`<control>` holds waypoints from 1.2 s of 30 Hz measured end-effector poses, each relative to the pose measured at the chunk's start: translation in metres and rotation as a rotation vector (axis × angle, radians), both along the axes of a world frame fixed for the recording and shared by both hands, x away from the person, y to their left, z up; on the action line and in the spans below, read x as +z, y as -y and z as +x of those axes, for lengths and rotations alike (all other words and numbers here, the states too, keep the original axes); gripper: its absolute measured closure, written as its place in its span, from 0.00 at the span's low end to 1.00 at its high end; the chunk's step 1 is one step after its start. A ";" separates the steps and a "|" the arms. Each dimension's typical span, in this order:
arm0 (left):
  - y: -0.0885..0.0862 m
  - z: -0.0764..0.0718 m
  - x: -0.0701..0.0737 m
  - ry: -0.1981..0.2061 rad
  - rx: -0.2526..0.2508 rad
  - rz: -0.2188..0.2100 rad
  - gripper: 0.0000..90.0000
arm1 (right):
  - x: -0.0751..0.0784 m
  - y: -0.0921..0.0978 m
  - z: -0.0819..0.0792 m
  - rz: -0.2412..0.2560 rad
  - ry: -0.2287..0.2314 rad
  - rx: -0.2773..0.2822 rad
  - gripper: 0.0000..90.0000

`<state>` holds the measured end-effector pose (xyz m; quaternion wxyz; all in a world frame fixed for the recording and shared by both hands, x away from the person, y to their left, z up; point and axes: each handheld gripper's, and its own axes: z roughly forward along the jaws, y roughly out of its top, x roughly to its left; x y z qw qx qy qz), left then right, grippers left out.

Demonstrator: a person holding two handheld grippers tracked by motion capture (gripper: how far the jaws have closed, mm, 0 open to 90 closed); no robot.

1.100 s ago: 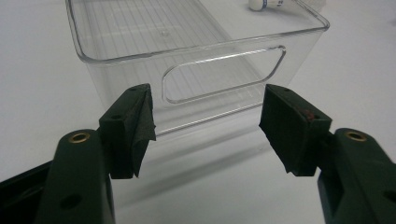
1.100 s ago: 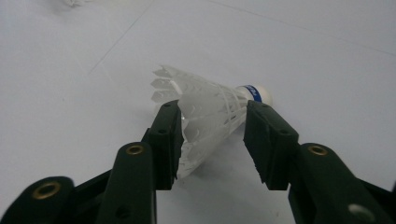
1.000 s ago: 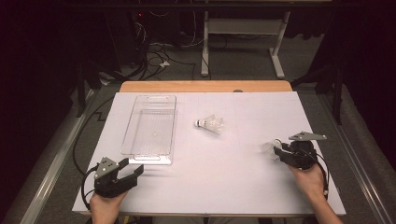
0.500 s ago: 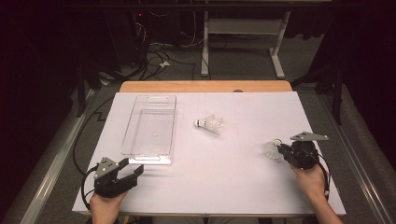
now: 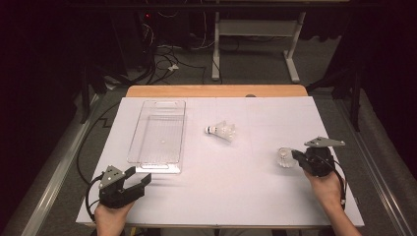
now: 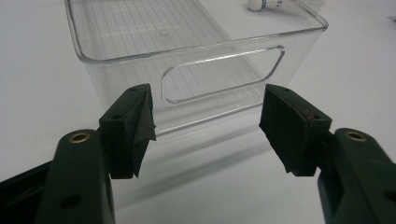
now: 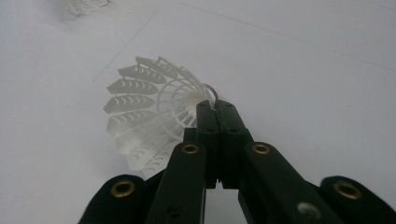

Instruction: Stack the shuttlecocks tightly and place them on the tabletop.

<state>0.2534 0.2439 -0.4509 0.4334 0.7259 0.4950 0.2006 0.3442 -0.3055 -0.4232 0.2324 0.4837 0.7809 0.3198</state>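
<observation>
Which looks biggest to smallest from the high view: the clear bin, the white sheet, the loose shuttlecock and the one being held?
1. White sheet.
2. Clear bin.
3. Loose shuttlecock and the held shuttlecock in the right gripper: they look about alike; the held one is partly hidden and nearer the camera, so I won't rank them.

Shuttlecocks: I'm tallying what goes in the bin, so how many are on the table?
2. One shuttlecock lies mid-table, right of the clear bin. The other is clamped in the right gripper at the table's right side. None seems hidden.
</observation>
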 end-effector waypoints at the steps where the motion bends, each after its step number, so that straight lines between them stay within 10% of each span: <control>1: 0.000 0.000 0.000 0.000 0.000 0.000 0.40 | 0.001 -0.001 0.000 -0.001 0.002 0.004 1.00; 36: 0.000 0.000 0.000 0.002 0.000 0.000 0.40 | 0.011 -0.060 0.013 0.001 -0.030 0.185 1.00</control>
